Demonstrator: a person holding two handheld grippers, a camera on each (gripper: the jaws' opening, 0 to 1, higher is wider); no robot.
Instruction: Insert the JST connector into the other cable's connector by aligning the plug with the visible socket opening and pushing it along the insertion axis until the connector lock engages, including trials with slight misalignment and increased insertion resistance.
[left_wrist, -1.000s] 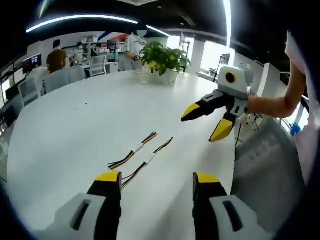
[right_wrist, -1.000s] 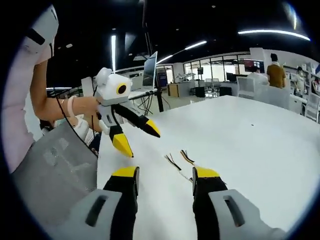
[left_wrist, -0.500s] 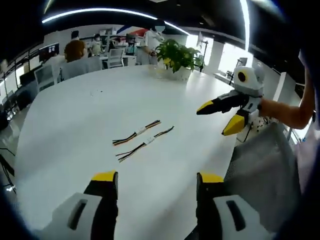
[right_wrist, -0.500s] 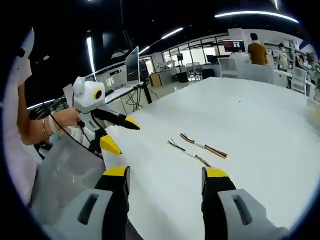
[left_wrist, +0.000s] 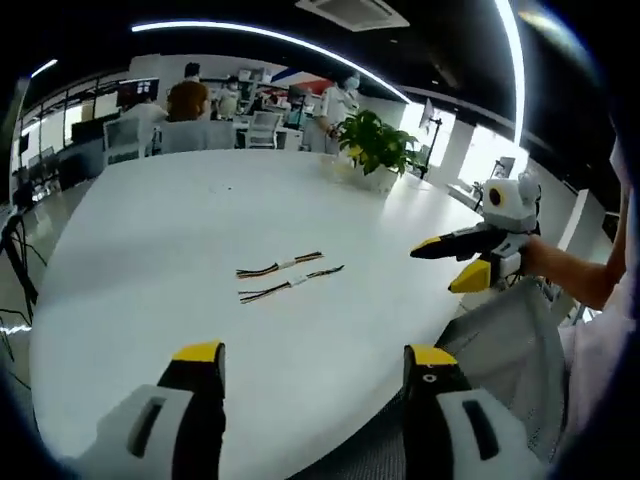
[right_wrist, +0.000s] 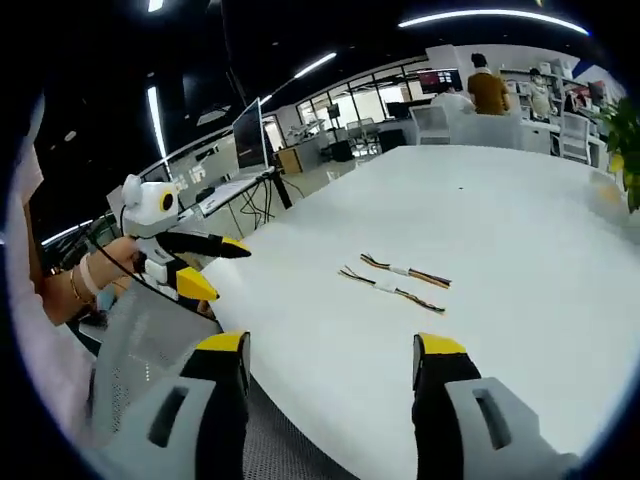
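In the left gripper view, the left gripper (left_wrist: 312, 362) is seen with jaws spread and empty. Two cables (left_wrist: 288, 278) lie side by side on the white table (left_wrist: 150, 250), well ahead; their connectors are too small to be made out. The right gripper (left_wrist: 462, 262) is held spread past the table edge.

In the right gripper view, its jaws are likewise apart, and the cables (right_wrist: 398, 280) lie apart from both grippers.

- I see two short multicolour cables lying flat on the white table (left_wrist: 150, 260), side by side, near each other but not touching.
- Far cable (left_wrist: 280, 266): small white connector near mid-length, coloured wires fanning at both ends.
- Near cable (left_wrist: 291, 283): same build, white connector at its middle, roughly parallel to the first.
- Both rest unheld.
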